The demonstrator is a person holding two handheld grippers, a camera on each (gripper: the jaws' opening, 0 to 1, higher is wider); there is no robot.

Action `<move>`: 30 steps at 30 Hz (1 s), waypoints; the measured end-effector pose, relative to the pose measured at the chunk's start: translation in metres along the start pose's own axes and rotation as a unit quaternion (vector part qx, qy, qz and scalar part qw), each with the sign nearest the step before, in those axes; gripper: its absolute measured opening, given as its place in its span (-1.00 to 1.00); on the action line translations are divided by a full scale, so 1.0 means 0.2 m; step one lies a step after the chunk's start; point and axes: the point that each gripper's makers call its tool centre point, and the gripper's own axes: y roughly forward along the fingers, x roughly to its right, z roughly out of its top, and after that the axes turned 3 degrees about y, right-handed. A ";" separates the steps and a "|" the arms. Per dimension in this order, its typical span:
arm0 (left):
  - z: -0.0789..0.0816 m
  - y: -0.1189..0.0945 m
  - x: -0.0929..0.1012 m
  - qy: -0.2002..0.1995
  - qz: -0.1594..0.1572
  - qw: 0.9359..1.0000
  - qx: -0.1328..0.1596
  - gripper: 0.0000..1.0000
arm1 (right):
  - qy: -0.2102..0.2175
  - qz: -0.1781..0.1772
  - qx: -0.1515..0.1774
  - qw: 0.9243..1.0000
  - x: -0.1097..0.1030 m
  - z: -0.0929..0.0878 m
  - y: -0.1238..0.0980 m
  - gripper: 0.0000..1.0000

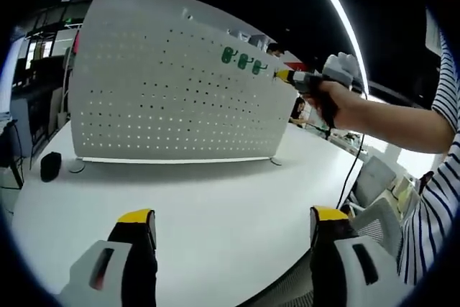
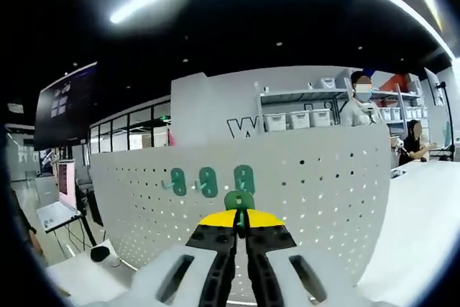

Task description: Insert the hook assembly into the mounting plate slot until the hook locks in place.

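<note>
Step in hand: bringing fourth hook to board.

Right gripper (image 2: 241, 226) clenched on green plastic hook assembly (image 2: 239, 200), held just before white perforated metal mounting plate (image 2: 323, 199), under row of three green hooks (image 2: 208, 181) already hung.

Left gripper (image 1: 231, 231) released, jaws apart, low over white surface (image 1: 215, 192), well apart from plate.

Next, by judgement: line hook tabs with holes beside row, push in, press down till locked; contact with plate not clear.
</note>
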 end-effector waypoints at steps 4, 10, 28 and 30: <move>-0.02 0.00 0.01 0.006 0.000 1.000 -0.011 0.80 | 0.001 -0.005 0.016 1.000 0.02 0.06 0.04 -0.98; -0.03 0.01 0.01 0.009 0.001 1.000 -0.017 0.76 | -0.005 -0.009 0.020 1.000 0.05 0.07 0.09 -0.98; -0.03 0.01 0.00 -0.005 0.004 1.000 -0.015 0.84 | 0.000 -0.024 0.026 0.999 0.15 0.08 0.18 -0.98; -0.03 0.01 0.00 -0.006 0.005 1.000 -0.014 0.86 | -0.001 -0.025 0.026 0.999 0.16 0.08 0.20 -0.98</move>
